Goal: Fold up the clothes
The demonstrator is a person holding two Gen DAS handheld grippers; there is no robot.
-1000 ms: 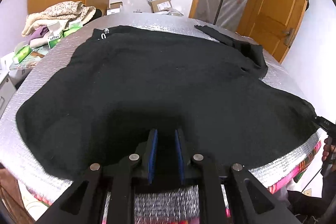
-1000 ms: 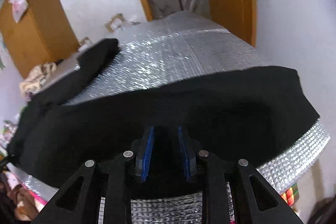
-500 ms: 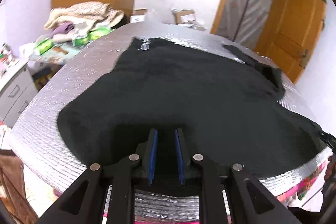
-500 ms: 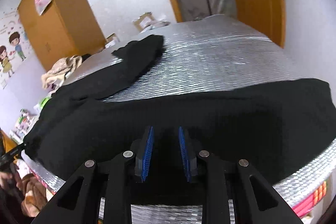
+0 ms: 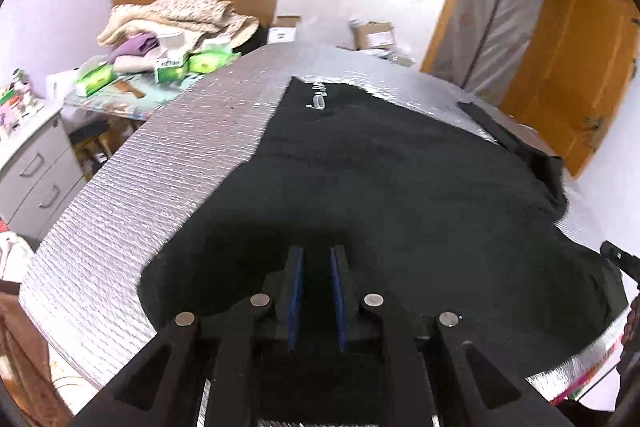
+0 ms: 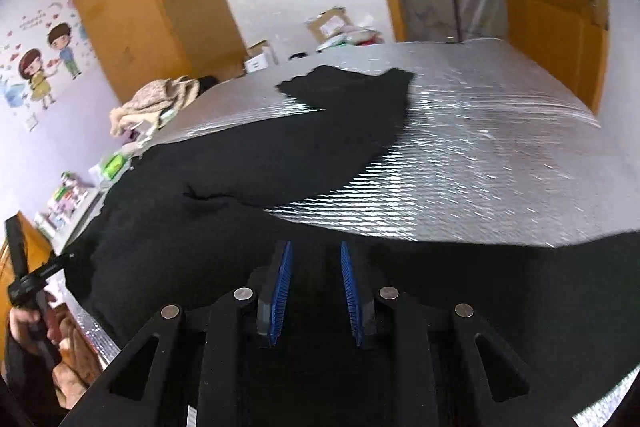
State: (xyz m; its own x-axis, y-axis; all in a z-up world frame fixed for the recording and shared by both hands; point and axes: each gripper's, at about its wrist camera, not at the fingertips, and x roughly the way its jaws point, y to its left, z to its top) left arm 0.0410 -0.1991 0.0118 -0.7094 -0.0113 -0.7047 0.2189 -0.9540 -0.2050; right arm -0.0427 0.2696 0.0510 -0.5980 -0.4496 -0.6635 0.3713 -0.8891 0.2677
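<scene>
Both sets of fingers pinched the near hem of the black garment [image 5: 400, 195], the left gripper [image 5: 316, 291] closing tighter on cloth, the right gripper [image 6: 314, 291] clamped likewise. It lay spread across the foil-covered desk [image 6: 480, 155], stretching from the near edge toward the far corner, sleeve [image 6: 360, 107] outflung. No containers held anything.
</scene>
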